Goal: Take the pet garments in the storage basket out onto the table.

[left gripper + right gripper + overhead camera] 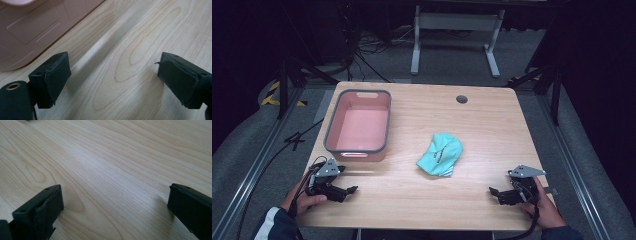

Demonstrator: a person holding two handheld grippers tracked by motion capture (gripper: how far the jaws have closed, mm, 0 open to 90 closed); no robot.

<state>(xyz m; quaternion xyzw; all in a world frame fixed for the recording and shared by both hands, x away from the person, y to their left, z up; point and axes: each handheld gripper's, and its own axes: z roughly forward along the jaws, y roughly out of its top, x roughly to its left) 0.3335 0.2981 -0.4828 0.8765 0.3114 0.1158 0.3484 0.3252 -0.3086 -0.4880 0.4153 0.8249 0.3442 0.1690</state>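
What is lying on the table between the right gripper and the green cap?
Nothing: in the high view, only bare wooden table separates the right gripper from the green cap.

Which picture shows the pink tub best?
The high view: the whole pink plastic tub with its grey rim sits there on the pale wooden table, open and empty. The left gripper view catches just a piece of its pink wall close up.

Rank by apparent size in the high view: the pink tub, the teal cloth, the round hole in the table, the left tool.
1. Pink tub, clearly the largest.
2. Teal cloth and left tool: these look nearly alike, and the tool sits nearer the camera, so no ranking.
3. Round hole, the smallest.
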